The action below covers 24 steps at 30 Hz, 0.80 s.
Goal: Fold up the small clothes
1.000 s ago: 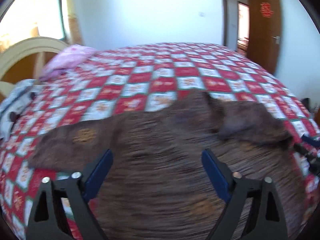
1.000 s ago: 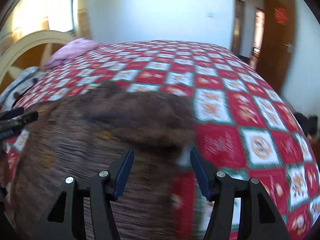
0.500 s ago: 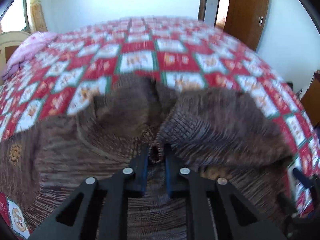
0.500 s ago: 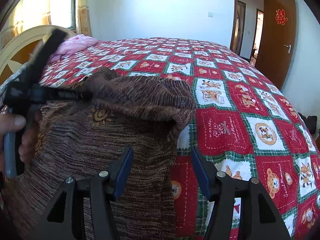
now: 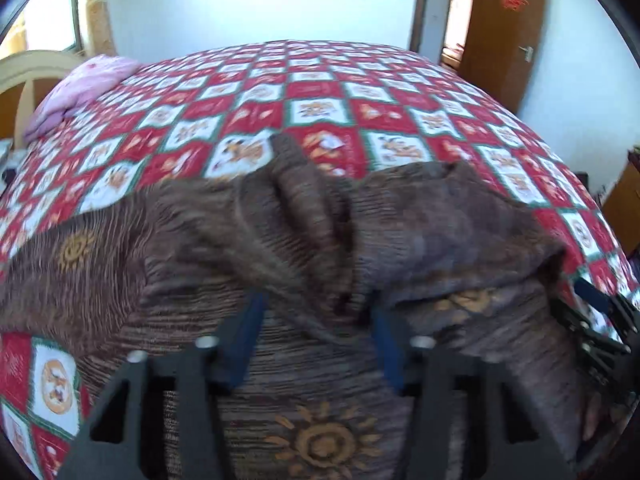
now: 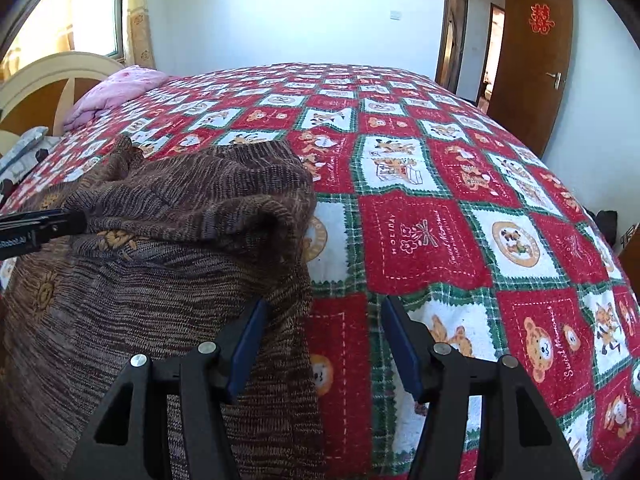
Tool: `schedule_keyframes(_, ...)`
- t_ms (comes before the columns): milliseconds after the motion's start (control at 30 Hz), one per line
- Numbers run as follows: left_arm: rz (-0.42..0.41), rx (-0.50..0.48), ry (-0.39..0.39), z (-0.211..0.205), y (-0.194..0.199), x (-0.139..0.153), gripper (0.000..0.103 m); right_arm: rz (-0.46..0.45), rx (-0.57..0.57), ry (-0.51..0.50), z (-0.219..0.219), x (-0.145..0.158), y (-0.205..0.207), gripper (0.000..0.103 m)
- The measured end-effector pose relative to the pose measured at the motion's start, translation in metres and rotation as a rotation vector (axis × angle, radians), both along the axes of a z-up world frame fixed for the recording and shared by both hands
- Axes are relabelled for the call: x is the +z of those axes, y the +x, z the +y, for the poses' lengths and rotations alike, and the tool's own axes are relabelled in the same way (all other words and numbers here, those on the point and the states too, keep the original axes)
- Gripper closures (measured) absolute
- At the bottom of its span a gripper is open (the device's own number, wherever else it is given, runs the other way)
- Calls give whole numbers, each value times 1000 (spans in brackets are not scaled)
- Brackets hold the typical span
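Observation:
A brown knit garment (image 5: 312, 352) with orange sun motifs lies on the bed, its upper part folded forward over its body in a rumpled heap; it also shows in the right wrist view (image 6: 160, 264). My left gripper (image 5: 318, 316) is open, with the folded cloth lying between and over its blue pads (image 5: 248, 336). My right gripper (image 6: 324, 332) is open and empty at the garment's right edge, over the quilt. The left gripper shows at the left edge of the right wrist view (image 6: 36, 228); the right gripper shows at the right edge of the left wrist view (image 5: 600, 320).
A red, white and green checked quilt (image 6: 460, 208) covers the bed. A pink pillow (image 6: 116, 92) and a cream headboard (image 6: 52, 76) are at the far left. A brown door (image 6: 532, 60) stands at the right.
My left gripper was open, then shut on a pinch of the garment, and is open again with the cloth let go. The folded part now lies over the body. The right gripper stayed open.

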<state>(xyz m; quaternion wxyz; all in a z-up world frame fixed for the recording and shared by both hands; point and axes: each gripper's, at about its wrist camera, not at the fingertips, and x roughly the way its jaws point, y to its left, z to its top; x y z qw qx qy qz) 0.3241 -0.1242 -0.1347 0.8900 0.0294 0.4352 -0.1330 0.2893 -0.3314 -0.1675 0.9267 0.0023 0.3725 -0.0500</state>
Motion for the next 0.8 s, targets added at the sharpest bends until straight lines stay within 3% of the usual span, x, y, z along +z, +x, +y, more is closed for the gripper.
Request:
schedule_keyframes(100, 21, 4, -90, 15, 2, 3, 42, -9, -2, 7, 1, 1, -4, 43)
schedule_keyframes(200, -48, 5, -148, 28, 0, 23, 42, -11, 6, 22, 0, 4, -4, 43)
schedule_keyframes(300, -98, 15, -149, 39, 6, 37, 25, -95, 13, 140, -14, 33, -4, 43)
schedule_keyframes(333, -118, 41, -118, 42, 10, 38, 21, -116, 29, 205, -22, 44, 2, 43)
schedule_keyframes(433, -140, 83, -17, 44, 25, 30, 21, -66, 56, 249, -31, 57, 43, 43)
schedule_keyframes(533, -143, 120, 70, 47, 31, 14, 19, 17, 65, 283, -39, 47, 104, 43)
schedule_keyframes(600, -124, 137, 95, 50, 33, 3, 18, 87, 78, 358, -45, 29, 143, 43)
schedule_keyframes(700, -71, 166, 81, 58, 37, -13, 18, 178, 146, 437, -33, 5, 172, 55)
schedule_keyframes(733, -43, 169, 65, 61, 39, -16, 18, 177, 176, 387, -23, 4, 172, 79)
schedule_keyframes(767, -36, 171, 48, 62, 40, -16, 18, 179, 188, 342, -16, 3, 170, 95)
schedule_keyframes(800, -39, 171, 40, 63, 40, -15, 18, 178, 198, 306, -10, 4, 167, 95)
